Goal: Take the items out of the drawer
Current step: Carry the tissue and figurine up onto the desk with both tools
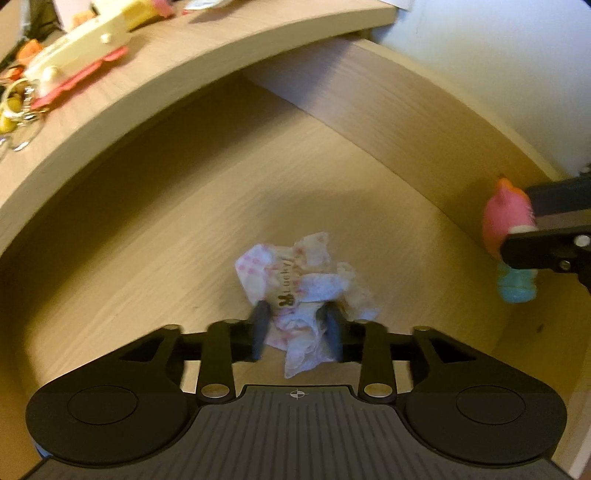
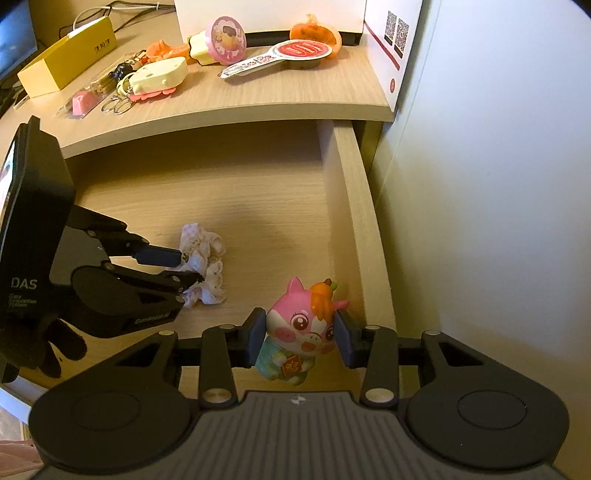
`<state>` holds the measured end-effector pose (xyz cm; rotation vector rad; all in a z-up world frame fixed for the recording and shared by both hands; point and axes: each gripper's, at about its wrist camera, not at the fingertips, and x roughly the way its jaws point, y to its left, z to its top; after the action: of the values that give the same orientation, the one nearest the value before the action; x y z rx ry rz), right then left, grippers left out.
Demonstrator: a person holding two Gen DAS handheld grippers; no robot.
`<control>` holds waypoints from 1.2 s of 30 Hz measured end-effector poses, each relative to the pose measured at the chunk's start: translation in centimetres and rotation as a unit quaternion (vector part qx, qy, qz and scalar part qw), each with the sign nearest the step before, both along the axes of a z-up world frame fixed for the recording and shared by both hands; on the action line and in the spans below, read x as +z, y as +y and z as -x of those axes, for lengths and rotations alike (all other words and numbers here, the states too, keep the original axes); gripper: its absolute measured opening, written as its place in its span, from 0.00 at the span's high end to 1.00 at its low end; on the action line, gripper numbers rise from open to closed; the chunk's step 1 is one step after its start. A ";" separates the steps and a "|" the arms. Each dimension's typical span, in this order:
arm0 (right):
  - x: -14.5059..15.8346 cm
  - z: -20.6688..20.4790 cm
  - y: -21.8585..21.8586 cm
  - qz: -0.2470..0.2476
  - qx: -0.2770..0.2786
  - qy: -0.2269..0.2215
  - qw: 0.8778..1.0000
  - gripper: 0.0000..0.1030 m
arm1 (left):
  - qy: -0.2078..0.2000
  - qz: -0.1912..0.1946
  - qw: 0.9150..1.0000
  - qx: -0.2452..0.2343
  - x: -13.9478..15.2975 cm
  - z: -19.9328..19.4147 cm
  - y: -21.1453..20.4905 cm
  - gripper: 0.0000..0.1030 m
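Note:
The open wooden drawer [image 2: 351, 221] holds two items. A crumpled white-and-pink wrapper [image 1: 295, 273] lies mid-floor, and my left gripper [image 1: 293, 308] is shut on its near part, both fingers pressing into the paper. The right wrist view shows the same wrapper [image 2: 207, 251] pinched by the left gripper [image 2: 190, 268]. A pink pig toy [image 2: 299, 328] in a teal outfit, with an orange carrot on its head, stands by the drawer's right wall. My right gripper [image 2: 300, 315] is shut on its sides. In the left wrist view the pig toy [image 1: 506, 218] and right gripper [image 1: 517, 221] sit at far right.
The desk top [image 2: 258, 103] overhangs the drawer's back and carries a yellow box [image 2: 66, 55], a cream toy [image 2: 159, 75] with key rings, a pink round toy [image 2: 225, 37], a paddle-shaped card [image 2: 280, 57] and an orange toy [image 2: 314, 31]. A white wall [image 2: 480, 184] runs along the right.

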<state>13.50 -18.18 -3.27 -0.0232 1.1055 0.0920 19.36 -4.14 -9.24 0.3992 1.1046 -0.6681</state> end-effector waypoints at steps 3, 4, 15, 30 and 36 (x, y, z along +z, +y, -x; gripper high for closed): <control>0.1 -0.1 0.1 -0.001 0.000 0.000 1.000 0.61 | 0.003 -0.002 1.000 -0.014 0.0 0.3 -0.3 0.49; 0.2 -0.1 0.1 -0.001 0.000 0.000 1.000 0.61 | 0.003 -0.001 1.000 -0.015 0.0 0.3 -0.3 0.49; 0.3 0.0 0.4 0.008 0.005 -0.006 1.000 0.61 | 0.012 0.036 0.999 0.036 0.2 0.0 0.2 0.49; 3.3 -0.5 -0.4 -0.021 -0.016 -0.031 0.999 0.61 | 0.009 0.082 0.992 0.091 6.0 -0.6 4.7 0.88; 8.7 -3.8 -0.2 -0.051 -0.019 -0.123 0.991 0.61 | -0.121 0.165 0.960 0.191 17.4 -1.3 12.7 0.88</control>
<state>17.34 -18.43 5.43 0.0764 0.8532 0.1093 20.62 8.58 8.14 -0.0240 0.7886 -0.4342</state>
